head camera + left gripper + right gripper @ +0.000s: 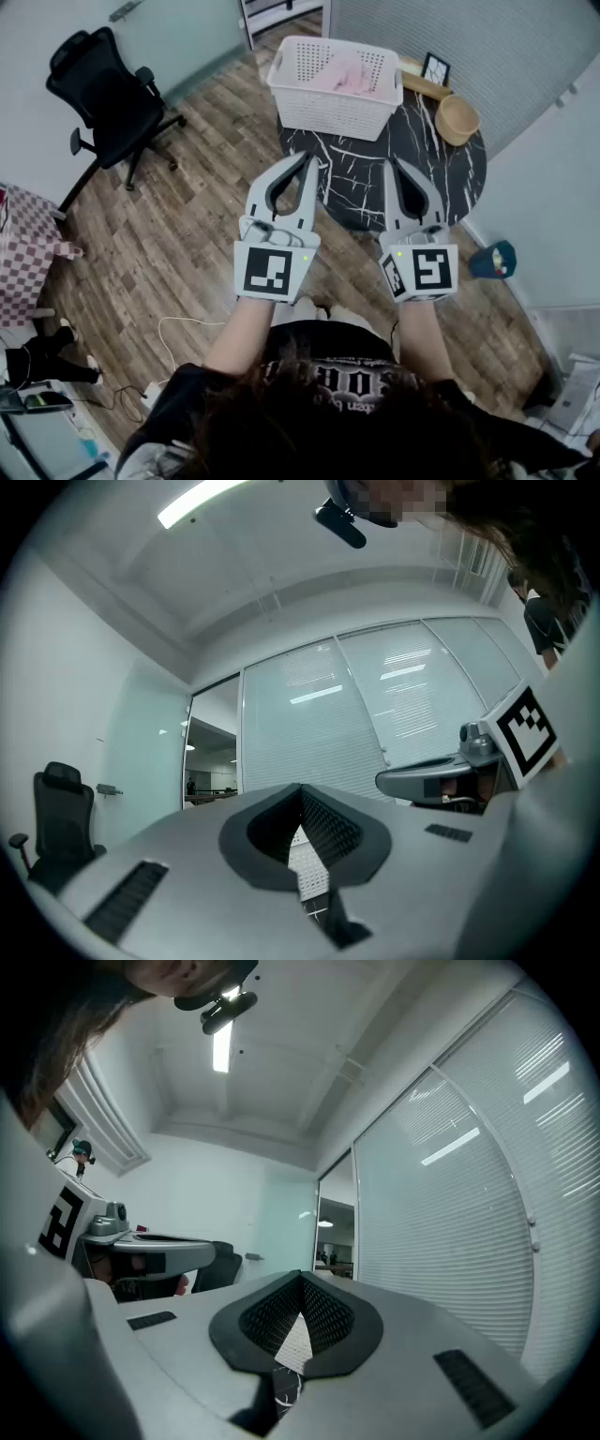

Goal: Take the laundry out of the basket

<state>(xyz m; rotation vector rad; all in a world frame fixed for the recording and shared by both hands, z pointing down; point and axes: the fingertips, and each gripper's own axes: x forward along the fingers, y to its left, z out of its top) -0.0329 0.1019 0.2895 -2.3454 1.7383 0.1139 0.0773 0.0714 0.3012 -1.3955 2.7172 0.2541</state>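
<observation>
We hold both claws out level in front of us, side by side and apart from each other, and both point toward 12 o'clock in the head view. The left claw [306, 161] has its two jaws brought together at the tips, with an open loop behind them and nothing caught between. In the left gripper view the left claw [300, 787] shows the same: the dark ribbed pads meet at the front and grip nothing. The right claw [391, 165] is likewise closed on nothing. In the right gripper view the right claw [300, 1279] has its pads joined at the tip.

The white basket [328, 112] stands on the round black marbled surface [441, 178], at 12 o'clock from the claws and well clear of them. The pink laundry [343, 73] lies inside the basket, toward its far side. Neither claw touches the basket or the cloth.

At 3 o'clock from the basket a wooden bowl [457, 119] sits on the same surface, just beside it. A small framed picture [435, 67] stands at 12 o'clock from the bowl. A black office chair [105, 89] stands on the wooden floor [187, 216] at 9 o'clock from the basket, well apart from it.
</observation>
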